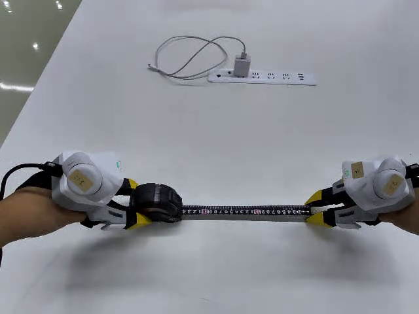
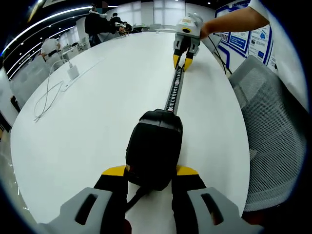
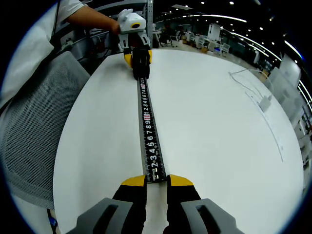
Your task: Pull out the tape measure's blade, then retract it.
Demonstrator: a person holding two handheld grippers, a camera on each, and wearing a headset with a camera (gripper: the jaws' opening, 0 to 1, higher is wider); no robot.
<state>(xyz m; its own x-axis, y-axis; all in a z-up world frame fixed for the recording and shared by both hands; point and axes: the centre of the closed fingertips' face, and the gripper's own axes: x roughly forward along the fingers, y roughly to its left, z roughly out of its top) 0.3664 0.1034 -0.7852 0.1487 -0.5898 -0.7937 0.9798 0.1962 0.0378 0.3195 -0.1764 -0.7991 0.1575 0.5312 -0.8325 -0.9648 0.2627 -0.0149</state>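
A black tape measure case (image 1: 156, 203) lies on the white table (image 1: 216, 144), and my left gripper (image 1: 135, 203) is shut on its rear end. The numbered blade (image 1: 245, 210) runs out of the case to the right, flat along the table. Its far end sits between the yellow tips of my right gripper (image 1: 315, 208), which is shut on it. In the left gripper view the case (image 2: 155, 146) sits between the jaws of the left gripper (image 2: 151, 170), and the blade (image 2: 175, 90) leads to the right gripper (image 2: 184, 58). In the right gripper view the right gripper (image 3: 157, 180) pinches the blade (image 3: 148, 141).
A white power strip (image 1: 262, 76) with a plugged-in charger (image 1: 241, 65) and a looped white cable (image 1: 190, 55) lies at the far side of the table. A grey mesh chair (image 2: 273, 126) stands by the near table edge. People sit at distant tables (image 2: 105, 19).
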